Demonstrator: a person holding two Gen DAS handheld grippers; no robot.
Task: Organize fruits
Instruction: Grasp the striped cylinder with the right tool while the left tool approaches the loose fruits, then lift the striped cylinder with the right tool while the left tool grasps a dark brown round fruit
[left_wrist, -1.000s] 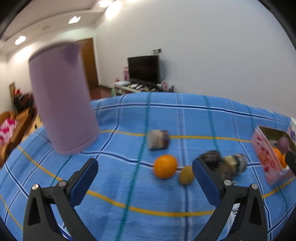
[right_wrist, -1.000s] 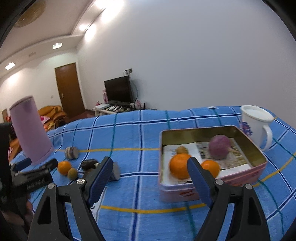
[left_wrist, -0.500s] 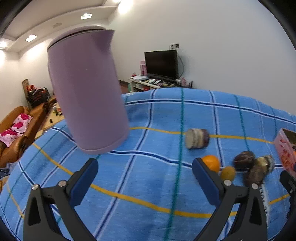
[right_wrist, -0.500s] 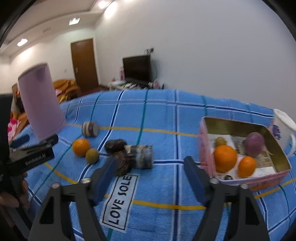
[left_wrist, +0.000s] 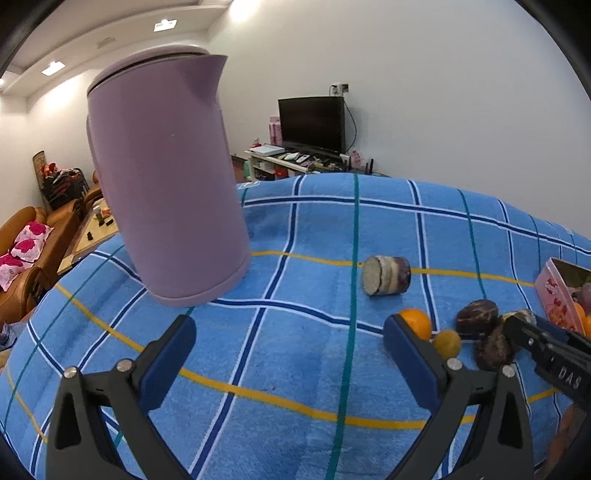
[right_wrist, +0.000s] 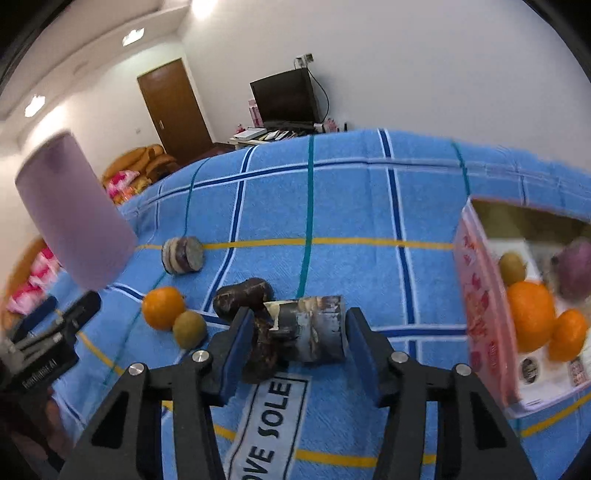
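Observation:
On the blue checked cloth lie an orange (right_wrist: 163, 307), a small green-brown fruit (right_wrist: 189, 328), two dark brown pieces (right_wrist: 242, 297) and a cut grey-brown cylinder piece (right_wrist: 317, 332). My right gripper (right_wrist: 297, 341) is open, its jaws on either side of the cylinder piece and a dark piece (right_wrist: 264, 354). A sliced round piece (left_wrist: 386, 275) lies farther back. My left gripper (left_wrist: 288, 354) is open and empty above bare cloth, left of the orange (left_wrist: 415, 323). The pink tin (right_wrist: 476, 295) at right holds two oranges, a small fruit and a purple one.
A tall lilac kettle (left_wrist: 166, 177) stands on the cloth at the left, close ahead of my left gripper. A "LOVE SOLE" label (right_wrist: 269, 432) is sewn on the cloth under my right gripper. A TV and sofa are beyond the table.
My right gripper has moved left and down from the tin onto the cylinder piece, jaws narrowing around it. My left gripper has swung left toward the kettle.

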